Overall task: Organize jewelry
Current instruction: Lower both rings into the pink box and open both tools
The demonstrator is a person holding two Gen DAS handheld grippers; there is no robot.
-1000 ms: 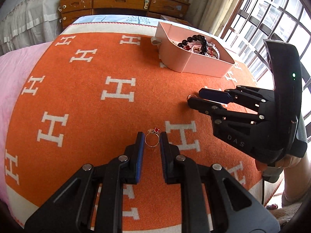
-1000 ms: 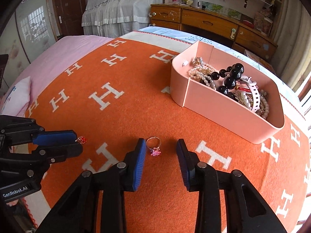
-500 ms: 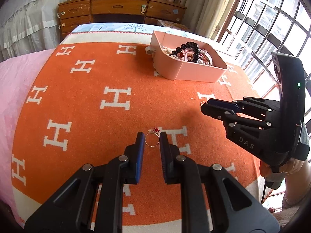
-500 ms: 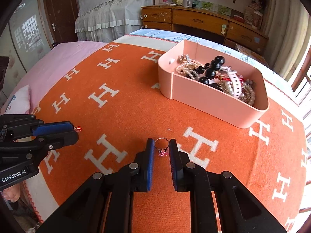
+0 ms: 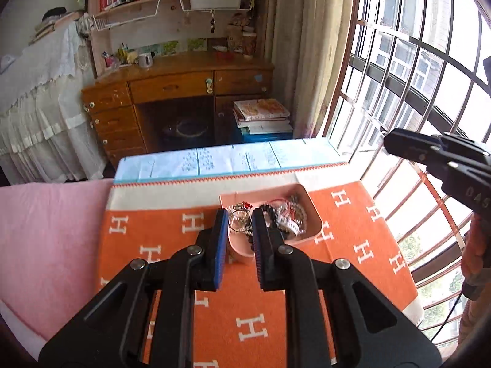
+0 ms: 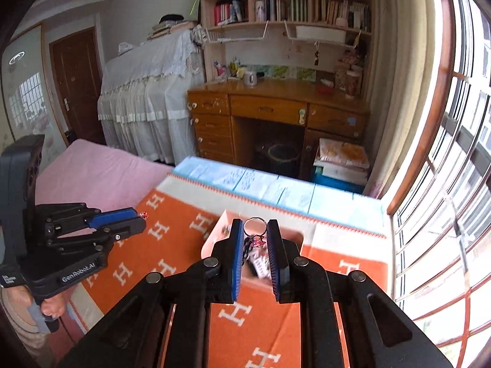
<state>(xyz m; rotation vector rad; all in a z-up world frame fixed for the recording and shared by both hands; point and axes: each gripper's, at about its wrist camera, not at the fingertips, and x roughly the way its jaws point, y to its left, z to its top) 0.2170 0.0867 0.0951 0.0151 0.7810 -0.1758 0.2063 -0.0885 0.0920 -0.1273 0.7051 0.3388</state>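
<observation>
My left gripper (image 5: 240,220) is shut on a thin ring with red stones (image 5: 240,218) and holds it above the near end of the pink jewelry box (image 5: 313,214). The box is full of beads and bracelets (image 5: 282,214). My right gripper (image 6: 254,230) is shut on a ring with a pink stone (image 6: 254,225) and holds it above the same box (image 6: 211,239). The left gripper also shows at the left of the right wrist view (image 6: 135,217), and the right gripper at the right of the left wrist view (image 5: 396,144).
The box sits on an orange blanket with white H marks (image 5: 172,245) over a pink bed (image 5: 46,230). A wooden desk (image 5: 172,92), stacked books (image 5: 260,116) and a barred window (image 5: 414,76) lie beyond the bed's far edge.
Both grippers have lifted their rings off the blanket and carried them up and forward over the pink box. The views now tilt up toward the desk and window.
</observation>
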